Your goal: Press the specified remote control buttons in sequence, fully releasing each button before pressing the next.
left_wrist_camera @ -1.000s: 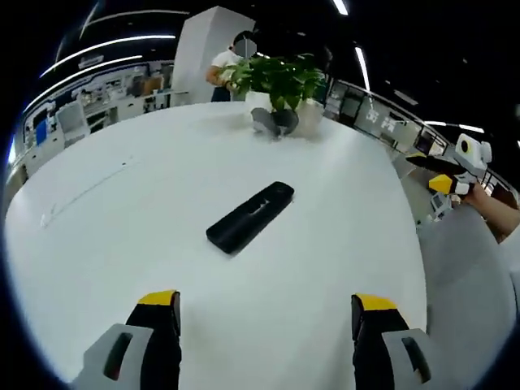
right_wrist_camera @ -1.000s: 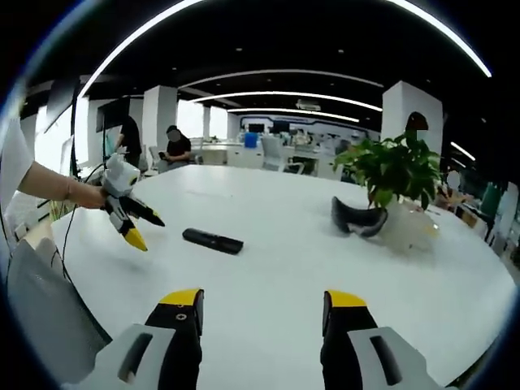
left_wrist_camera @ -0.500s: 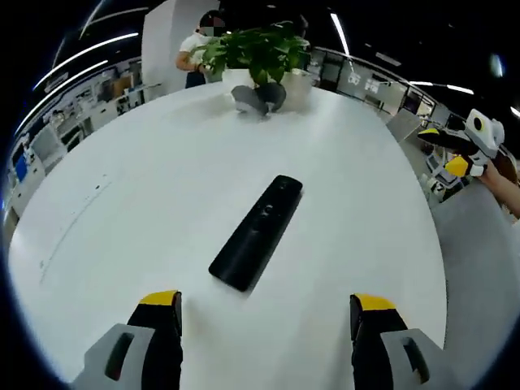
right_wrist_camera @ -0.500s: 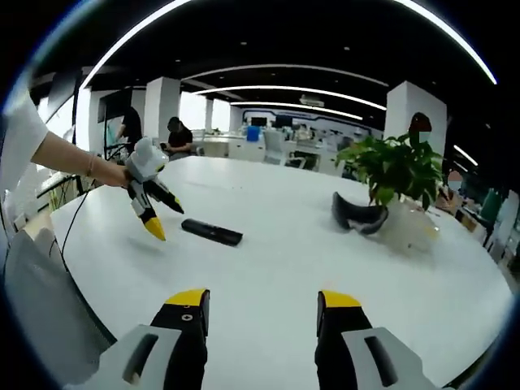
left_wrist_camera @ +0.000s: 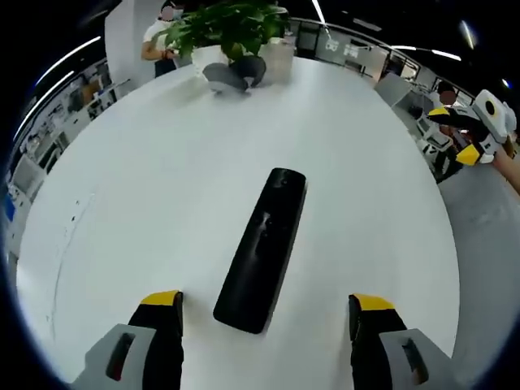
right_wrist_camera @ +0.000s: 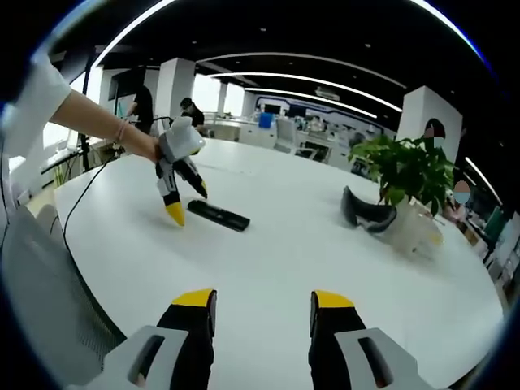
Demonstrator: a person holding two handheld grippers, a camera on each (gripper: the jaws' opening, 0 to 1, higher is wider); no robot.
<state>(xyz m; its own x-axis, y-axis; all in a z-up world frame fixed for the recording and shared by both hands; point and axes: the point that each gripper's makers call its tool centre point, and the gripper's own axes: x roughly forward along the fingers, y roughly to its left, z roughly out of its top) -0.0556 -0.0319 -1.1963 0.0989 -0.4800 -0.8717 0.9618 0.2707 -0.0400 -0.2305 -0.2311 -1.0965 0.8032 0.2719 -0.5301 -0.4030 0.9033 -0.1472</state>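
A black remote control (left_wrist_camera: 264, 248) lies flat on the round white table (left_wrist_camera: 146, 187), pointing away from me. My left gripper (left_wrist_camera: 266, 313) is open, hanging just above the remote's near end, one jaw to each side. In the right gripper view the same remote (right_wrist_camera: 218, 215) lies at the left middle of the table, with the left gripper (right_wrist_camera: 187, 203) tilted down right beside it, held by a person's hand (right_wrist_camera: 146, 145). My right gripper (right_wrist_camera: 262, 302) is open over bare table, well short of the remote; it also shows at the far right as the right gripper (left_wrist_camera: 479, 134).
A leafy plant (right_wrist_camera: 410, 166) in a white pot (right_wrist_camera: 414, 227) and a dark grey curved object (right_wrist_camera: 367, 213) stand toward the table's far side. A grey chair (right_wrist_camera: 41, 301) sits at the near table edge. People are at desks in the background.
The left gripper has come forward and down over the remote, which now lies lengthwise between its jaws. The right gripper has hardly moved.
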